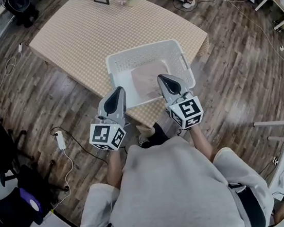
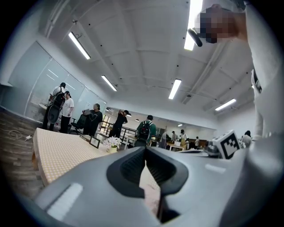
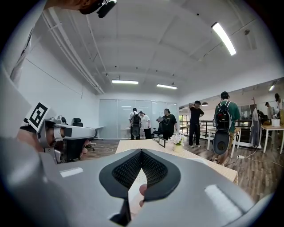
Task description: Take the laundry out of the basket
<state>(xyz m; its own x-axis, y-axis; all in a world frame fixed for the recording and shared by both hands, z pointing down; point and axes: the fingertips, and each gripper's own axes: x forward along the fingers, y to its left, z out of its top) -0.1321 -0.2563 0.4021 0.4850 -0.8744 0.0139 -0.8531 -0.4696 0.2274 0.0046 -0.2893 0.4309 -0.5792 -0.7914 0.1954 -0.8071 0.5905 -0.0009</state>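
At the near edge of the tabletop (image 1: 85, 37), the person reaches forward with the left forearm (image 1: 114, 163) and the right forearm (image 1: 199, 138), holding the 2 claws side by side and close to level. The left claw (image 1: 120, 89) points at the near left corner of the white basket (image 1: 124, 58). The right claw (image 1: 160, 77) sits a little farther in, over the near rim. The laundry (image 1: 146, 77), a pale pinkish piece, lies in the bottom of the basket, just beyond both tips and untouched. Only the head view shows the basket and the laundry plainly. The left gripper view shows the left claw (image 2: 145, 149) clenched, tips together with nothing between them. It also catches the right claw's marker cube (image 2: 228, 144) at the right. The right gripper view shows the right claw (image 3: 141, 151) likewise clenched and empty, with the left claw's marker cube (image 3: 37, 116) at its left. Both gripper views add what the head view misses: several people (image 3: 167, 123) standing far across the room, beyond the flower pot (image 3: 177, 142) and the picture frame (image 3: 162, 142) at the far end of the tabletop.
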